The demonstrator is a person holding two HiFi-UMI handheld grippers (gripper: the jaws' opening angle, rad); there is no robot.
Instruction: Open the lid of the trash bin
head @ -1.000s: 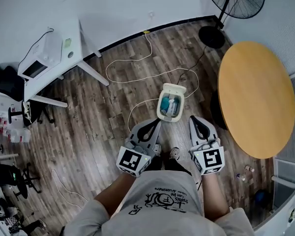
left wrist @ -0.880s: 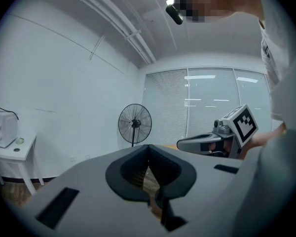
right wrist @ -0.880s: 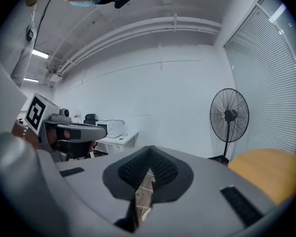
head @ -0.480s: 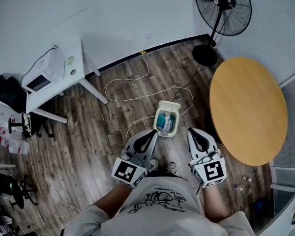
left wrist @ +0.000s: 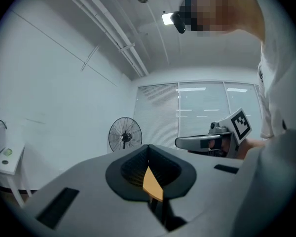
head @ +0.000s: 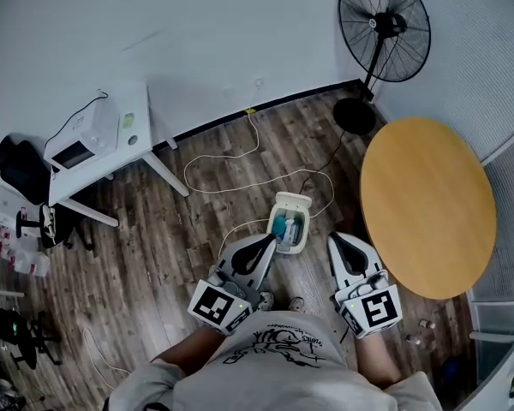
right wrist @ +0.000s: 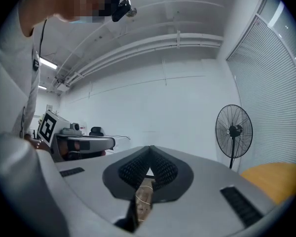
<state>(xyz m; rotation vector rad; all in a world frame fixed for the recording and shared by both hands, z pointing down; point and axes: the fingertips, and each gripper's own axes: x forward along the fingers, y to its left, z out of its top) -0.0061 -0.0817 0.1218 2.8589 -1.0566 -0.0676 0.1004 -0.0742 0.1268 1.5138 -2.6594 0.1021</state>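
A small white trash bin (head: 301, 229) stands on the wood floor in the head view, its lid (head: 293, 201) tipped back and teal contents showing inside. My left gripper (head: 267, 241) is held near my waist, and its tip shows over the bin's near left corner. My right gripper (head: 335, 239) hangs to the right of the bin, apart from it. In the left gripper view the left gripper (left wrist: 148, 147) has its jaws meeting at the tip with nothing between. The right gripper (right wrist: 150, 148) looks the same in its own view. Neither gripper view shows the bin.
A standing fan (head: 385, 26) is at the back right beside a round wooden table (head: 427, 205). A white desk (head: 137, 131) with an appliance (head: 75, 148) stands at the left. A white cable (head: 240, 174) loops over the floor behind the bin.
The head view has pulled up and back, so the bin looks smaller and farther. Both grippers have drawn slightly toward my body. The lid stays tipped back.
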